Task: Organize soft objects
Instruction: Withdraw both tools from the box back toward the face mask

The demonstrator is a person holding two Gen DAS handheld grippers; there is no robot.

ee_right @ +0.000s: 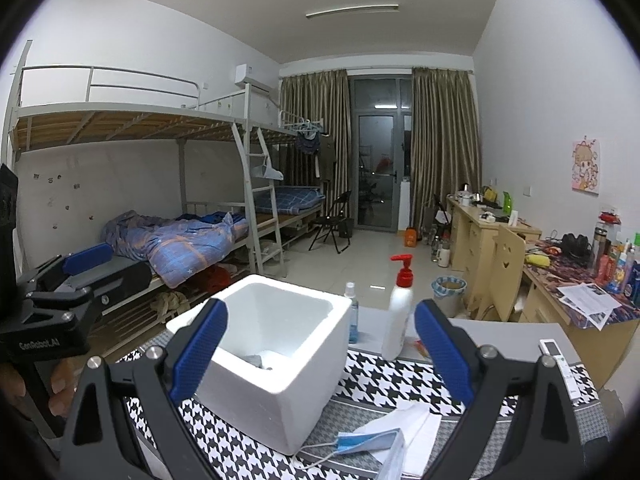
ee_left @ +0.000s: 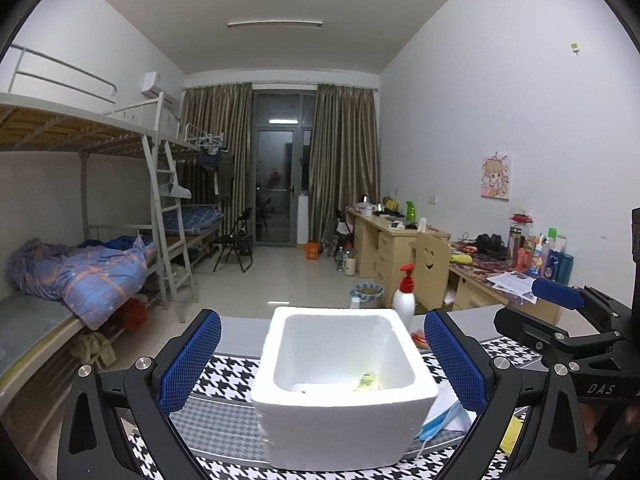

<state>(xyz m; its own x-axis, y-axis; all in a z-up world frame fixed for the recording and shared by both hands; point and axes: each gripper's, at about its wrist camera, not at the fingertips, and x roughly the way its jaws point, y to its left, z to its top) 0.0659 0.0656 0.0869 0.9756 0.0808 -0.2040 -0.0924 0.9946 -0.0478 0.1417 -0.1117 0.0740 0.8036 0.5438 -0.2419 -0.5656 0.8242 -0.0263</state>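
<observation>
A white foam box (ee_left: 344,412) stands on the houndstooth cloth (ee_left: 224,376). My left gripper (ee_left: 322,320) is open, its blue pads on either side of the box and apart from it. Inside the box lie a yellow-green item (ee_left: 366,382) and a grey piece (ee_right: 256,360). A blue face mask (ee_right: 368,442) and white tissue (ee_right: 412,420) lie on the cloth right of the box (ee_right: 272,364). My right gripper (ee_right: 322,312) hangs open and empty above that spot. Each gripper shows from the side in the other's view: right gripper (ee_left: 528,308), left gripper (ee_right: 108,264).
Behind the box stand a white pump bottle with a red top (ee_right: 398,320) and a small blue spray bottle (ee_right: 352,316). A remote control (ee_right: 556,360) lies at the table's right edge. Something yellow (ee_left: 510,436) lies beside the mask. Bunk beds stand left, cluttered desks right.
</observation>
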